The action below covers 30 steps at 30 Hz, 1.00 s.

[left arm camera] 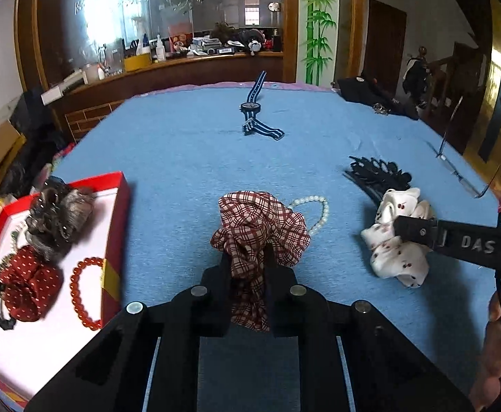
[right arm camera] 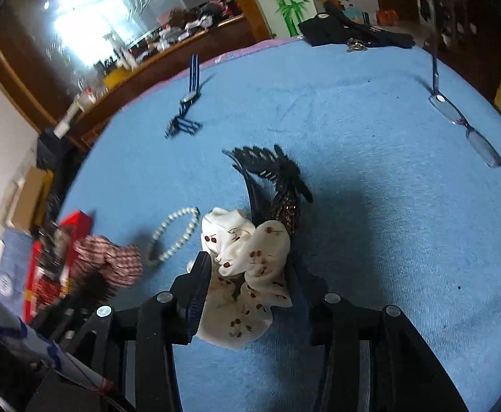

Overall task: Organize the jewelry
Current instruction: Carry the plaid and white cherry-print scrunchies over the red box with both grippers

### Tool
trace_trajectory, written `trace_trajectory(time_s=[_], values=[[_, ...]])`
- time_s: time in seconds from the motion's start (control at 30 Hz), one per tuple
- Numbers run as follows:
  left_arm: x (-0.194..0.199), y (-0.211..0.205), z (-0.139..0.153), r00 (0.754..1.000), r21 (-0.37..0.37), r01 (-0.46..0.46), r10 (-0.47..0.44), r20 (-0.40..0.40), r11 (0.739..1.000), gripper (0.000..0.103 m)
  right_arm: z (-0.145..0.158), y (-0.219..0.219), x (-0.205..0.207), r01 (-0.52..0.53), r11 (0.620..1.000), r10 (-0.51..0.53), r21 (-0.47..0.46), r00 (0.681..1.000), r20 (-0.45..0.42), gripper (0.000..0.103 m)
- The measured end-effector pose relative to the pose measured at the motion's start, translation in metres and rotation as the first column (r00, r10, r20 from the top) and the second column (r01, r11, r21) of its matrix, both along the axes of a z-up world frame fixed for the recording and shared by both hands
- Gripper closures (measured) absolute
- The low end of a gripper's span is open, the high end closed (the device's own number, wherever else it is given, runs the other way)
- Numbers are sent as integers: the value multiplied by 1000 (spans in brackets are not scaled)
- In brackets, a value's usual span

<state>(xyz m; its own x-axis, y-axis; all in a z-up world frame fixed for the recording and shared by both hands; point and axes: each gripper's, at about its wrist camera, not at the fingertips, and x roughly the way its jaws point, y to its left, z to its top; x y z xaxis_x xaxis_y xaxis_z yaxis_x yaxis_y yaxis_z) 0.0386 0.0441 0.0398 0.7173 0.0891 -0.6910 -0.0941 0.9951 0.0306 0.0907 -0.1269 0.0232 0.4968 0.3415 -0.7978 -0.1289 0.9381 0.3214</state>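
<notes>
My left gripper (left arm camera: 248, 261) is shut on a red-and-white plaid scrunchie (left arm camera: 260, 219), pinching its near fold just above the blue cloth. A white scrunchie with cherries (right arm camera: 247, 250) lies on the cloth between the fingers of my right gripper (right arm camera: 247, 276). Its jaws stand apart and the right finger is hidden behind the fabric. In the left wrist view that right gripper (left arm camera: 417, 231) reaches in over the white scrunchie (left arm camera: 396, 254). A red box (left arm camera: 115, 206) with a white lining sits at the left. It holds a red bead bracelet (left arm camera: 82, 292), a red dotted scrunchie (left arm camera: 27, 285) and a hairpiece (left arm camera: 61, 213).
A pearl bracelet (left arm camera: 314, 211) lies behind the plaid scrunchie. A black hair clip (right arm camera: 271, 171) touches the white scrunchie. Farther back are a striped-strap watch (left arm camera: 252, 110) and glasses (right arm camera: 463, 127) near the right edge. Dark items (left arm camera: 370, 92) sit on the far right corner.
</notes>
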Motion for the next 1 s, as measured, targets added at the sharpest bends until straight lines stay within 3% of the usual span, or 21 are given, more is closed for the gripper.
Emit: trace_trajectory(time_s=[0.03, 0.13, 0.37, 1.0], values=[[-1, 0, 0, 1000, 4, -1, 1, 4, 1000, 89, -2, 2, 0, -8, 1000, 8, -13, 1000, -1, 88], [-3, 2, 3, 1000, 8, -6, 6, 22, 1000, 89, 2, 3, -4, -1, 999, 2, -36, 999, 35, 93], [-6, 2, 5, 999, 20, -10, 9, 37, 1000, 89, 24, 4, -19, 13, 1000, -10, -25, 990, 139, 93], [-9, 0, 8, 997, 44, -25, 21, 70, 999, 89, 36, 14, -28, -20, 1000, 23, -19, 980, 200, 93]])
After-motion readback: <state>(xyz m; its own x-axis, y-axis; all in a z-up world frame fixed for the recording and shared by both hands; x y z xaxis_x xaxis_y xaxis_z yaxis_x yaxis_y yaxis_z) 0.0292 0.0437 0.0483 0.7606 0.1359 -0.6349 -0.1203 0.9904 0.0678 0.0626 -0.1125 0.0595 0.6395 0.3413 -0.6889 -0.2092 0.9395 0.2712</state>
